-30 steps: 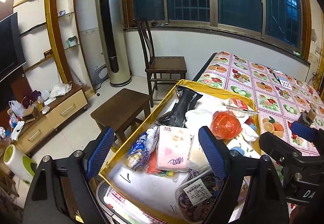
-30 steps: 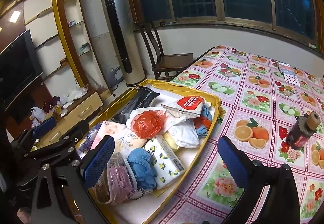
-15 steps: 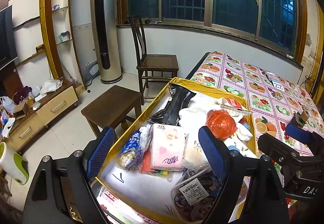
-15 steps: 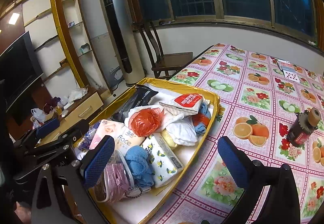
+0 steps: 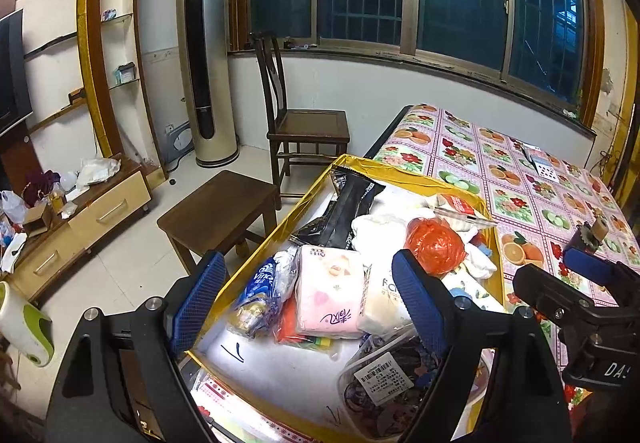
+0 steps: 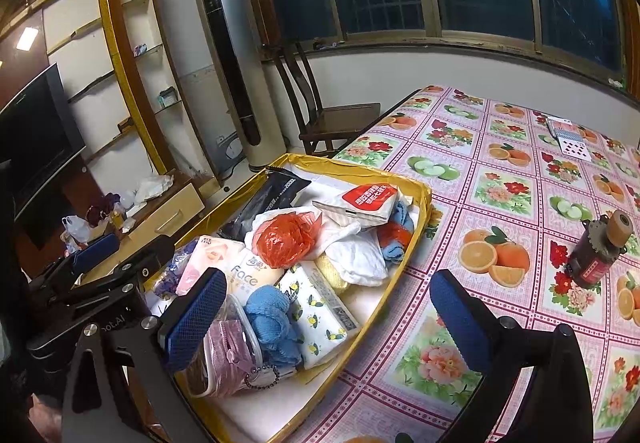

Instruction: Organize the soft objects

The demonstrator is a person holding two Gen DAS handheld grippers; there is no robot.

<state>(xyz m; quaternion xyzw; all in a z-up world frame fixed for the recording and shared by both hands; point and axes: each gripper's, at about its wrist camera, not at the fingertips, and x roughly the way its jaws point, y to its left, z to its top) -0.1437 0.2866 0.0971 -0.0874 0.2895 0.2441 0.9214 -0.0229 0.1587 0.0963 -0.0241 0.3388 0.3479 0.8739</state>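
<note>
Both the left gripper and right gripper hover wide and empty over the gold-rimmed tray of soft packs at frame centre, seemingly choosing; next, descend onto one item.

tray: glossy gold foil | tablecloth: probably glossy plastic | stool: wood
</note>
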